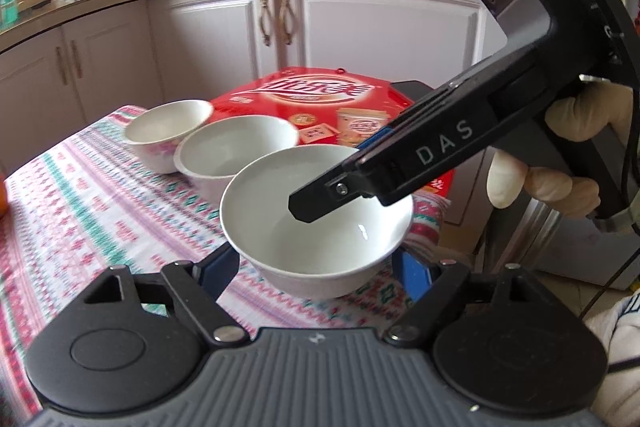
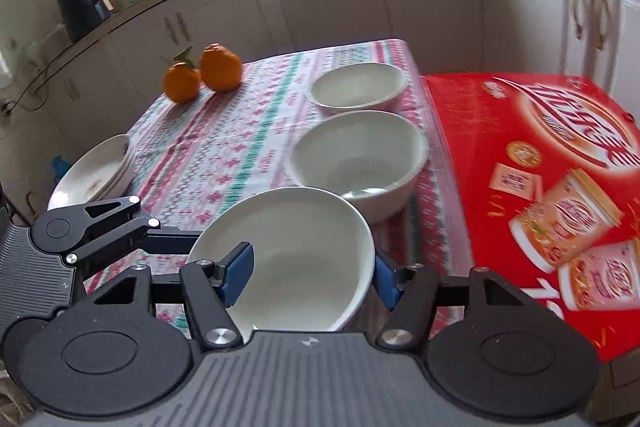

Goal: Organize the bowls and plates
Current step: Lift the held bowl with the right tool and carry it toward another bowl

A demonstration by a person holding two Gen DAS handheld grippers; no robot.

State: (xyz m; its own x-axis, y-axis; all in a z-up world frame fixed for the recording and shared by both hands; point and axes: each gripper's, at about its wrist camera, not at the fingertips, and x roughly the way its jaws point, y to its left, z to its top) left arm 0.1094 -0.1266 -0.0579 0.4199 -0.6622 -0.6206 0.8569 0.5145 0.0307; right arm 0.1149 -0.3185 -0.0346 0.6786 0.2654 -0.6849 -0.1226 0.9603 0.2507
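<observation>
Three white bowls stand in a row along the patterned tablecloth (image 1: 80, 211). The near bowl (image 1: 320, 227) (image 2: 296, 247) sits between both grippers. My left gripper (image 1: 316, 263) has its blue pads pressed against the bowl's outer sides. My right gripper (image 2: 312, 279) (image 1: 336, 179) comes in from the right and is shut on the bowl's wall, with one finger inside and one outside. The middle bowl (image 1: 236, 151) (image 2: 360, 155) and the far bowl (image 1: 168, 127) (image 2: 358, 85) stand free. A stack of white plates (image 2: 92, 175) rests at the table's left edge.
A red instant-noodle box (image 1: 320, 99) (image 2: 540, 167) lies right beside the bowls. Two oranges (image 2: 220, 67) sit at the table's far left. A gloved hand (image 1: 560, 179) holds the right gripper. White kitchen cabinets (image 1: 380, 27) stand behind the table.
</observation>
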